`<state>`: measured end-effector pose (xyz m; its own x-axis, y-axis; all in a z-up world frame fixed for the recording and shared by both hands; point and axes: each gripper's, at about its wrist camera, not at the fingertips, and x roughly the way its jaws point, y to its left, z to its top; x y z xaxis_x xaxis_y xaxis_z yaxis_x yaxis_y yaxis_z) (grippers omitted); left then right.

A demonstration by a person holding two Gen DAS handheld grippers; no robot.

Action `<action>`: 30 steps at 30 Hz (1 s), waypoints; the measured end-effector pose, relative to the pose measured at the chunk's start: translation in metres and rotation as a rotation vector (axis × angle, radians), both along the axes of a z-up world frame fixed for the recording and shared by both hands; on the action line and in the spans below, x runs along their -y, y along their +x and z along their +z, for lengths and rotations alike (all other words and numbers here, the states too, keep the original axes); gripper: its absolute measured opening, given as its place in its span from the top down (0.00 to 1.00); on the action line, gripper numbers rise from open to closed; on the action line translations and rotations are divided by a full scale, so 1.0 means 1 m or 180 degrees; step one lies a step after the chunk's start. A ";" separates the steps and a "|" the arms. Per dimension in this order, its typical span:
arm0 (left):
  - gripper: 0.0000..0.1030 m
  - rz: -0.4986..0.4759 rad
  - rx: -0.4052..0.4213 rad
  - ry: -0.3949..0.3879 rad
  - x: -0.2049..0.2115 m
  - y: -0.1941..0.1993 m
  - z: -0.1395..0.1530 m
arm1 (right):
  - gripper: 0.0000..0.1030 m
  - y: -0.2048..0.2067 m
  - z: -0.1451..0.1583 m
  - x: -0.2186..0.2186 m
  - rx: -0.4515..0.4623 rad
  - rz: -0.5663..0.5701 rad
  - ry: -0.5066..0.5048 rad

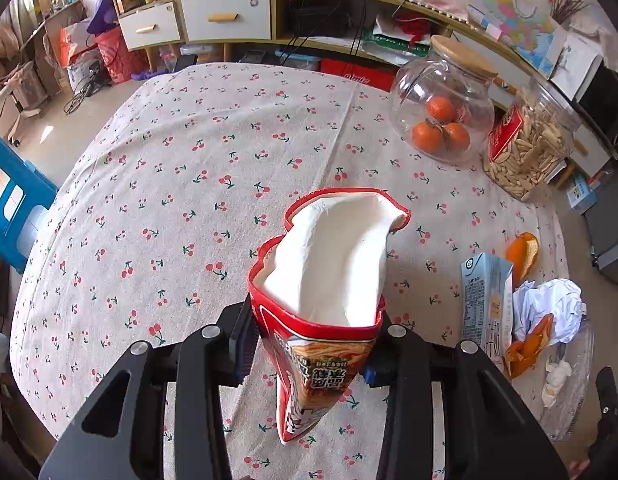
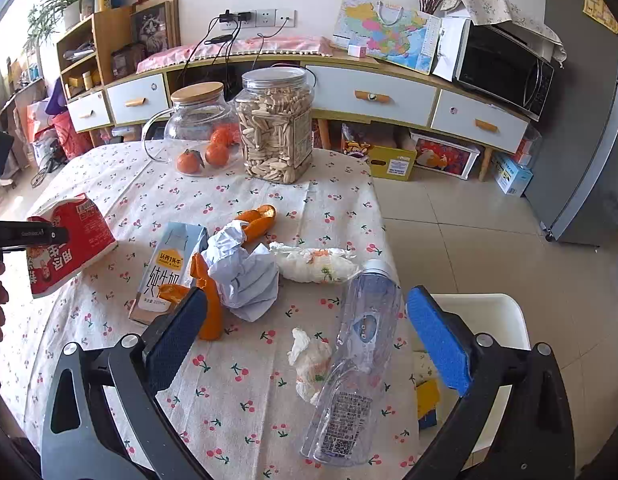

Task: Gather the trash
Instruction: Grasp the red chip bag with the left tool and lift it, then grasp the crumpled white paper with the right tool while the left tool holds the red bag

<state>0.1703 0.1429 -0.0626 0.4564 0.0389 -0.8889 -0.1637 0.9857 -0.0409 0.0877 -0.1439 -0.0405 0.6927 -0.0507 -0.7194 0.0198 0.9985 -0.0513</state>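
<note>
Your left gripper (image 1: 313,344) had its jaws clamped narrow on a crushed red instant-noodle cup (image 1: 329,280), squeezing its sides flat and holding it clear above the cherry-print tablecloth (image 1: 189,160). Your right gripper (image 2: 309,344) stood wide with nothing between its blue pads (image 2: 441,344), hovering over an empty clear plastic bottle (image 2: 357,360) that lay on its side near the table's edge.

By the look of it, you were early in the job. Only the noodle cup was in hand, and it had not yet been dropped anywhere. A white bin (image 2: 497,320) sat on the floor just beyond that table edge, with something yellow already inside, though what it was could not be made out.

Left on the cloth were the bottle, a milk carton (image 2: 169,272), a ball of crumpled white paper (image 2: 245,276), several pieces of orange peel (image 2: 261,216), and two used tissues (image 2: 313,264), all close together. The glass jar of tangerines (image 2: 201,136) and the jar of biscuits (image 2: 275,128) looked like keepers, not trash.
</note>
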 end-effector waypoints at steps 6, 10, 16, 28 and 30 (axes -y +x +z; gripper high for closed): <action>0.65 -0.0148 0.0187 0.0097 0.012 -0.011 0.015 | 0.07 0.012 0.001 -0.010 -0.0033 0.0151 0.0140; 0.65 -0.0189 0.0409 -0.0081 0.016 -0.030 0.039 | 0.07 0.022 -0.005 -0.019 -0.0118 0.0239 0.0231; 0.65 -0.0278 0.0636 -0.0270 0.025 -0.063 0.060 | 0.12 0.035 -0.016 -0.027 -0.0264 0.0305 0.0415; 0.65 -0.0413 0.0547 -0.0350 0.039 -0.054 0.049 | 0.81 0.065 -0.038 -0.022 -0.0496 0.0183 0.0748; 0.65 -0.0436 0.0560 -0.0343 0.042 -0.054 0.050 | 0.81 0.062 -0.036 -0.021 -0.0428 0.0187 0.0753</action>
